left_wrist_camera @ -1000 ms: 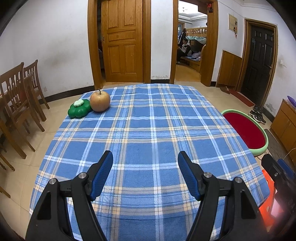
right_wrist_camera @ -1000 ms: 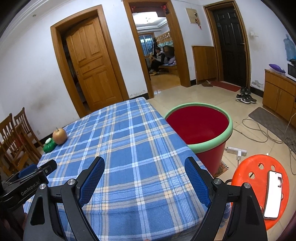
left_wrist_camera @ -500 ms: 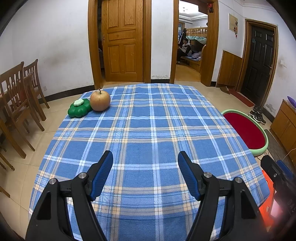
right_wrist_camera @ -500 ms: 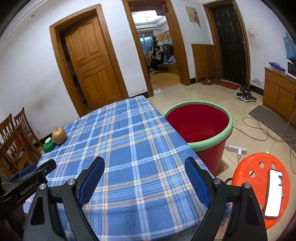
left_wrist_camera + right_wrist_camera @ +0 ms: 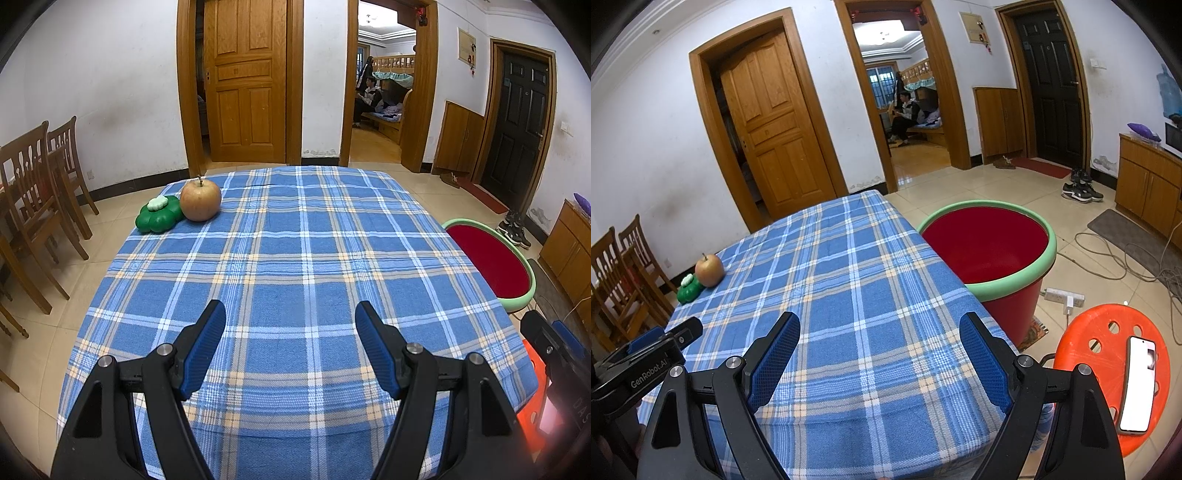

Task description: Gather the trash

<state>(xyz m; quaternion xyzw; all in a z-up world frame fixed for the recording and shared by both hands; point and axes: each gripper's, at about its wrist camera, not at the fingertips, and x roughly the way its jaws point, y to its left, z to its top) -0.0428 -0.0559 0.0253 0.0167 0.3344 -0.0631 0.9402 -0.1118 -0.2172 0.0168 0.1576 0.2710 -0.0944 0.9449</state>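
With both tools hovering over the near edge of the table, nothing is gripped: left gripper spread wide, right gripper spread wide too, both empty.

Candidates for trash sit at the far left corner: apple touching a green clover-shaped plastic piece on its left. Can't tell which counts as trash.

Handling, my read: apple is firm, round, smooth, moderately heavy, so it can roll or slip; pinch across its widest part, stem up. Green piece looks like light hard plastic, low and flat; take it across the lobes from the sides.

Surface: blue plaid cloth, soft, may bunch if pads drag.

Red bin with green rim stands on the floor just beside the right edge, likely drop target. Orange stool with a phone near the right corner. Tiled floor, wooden chairs left, cables right.
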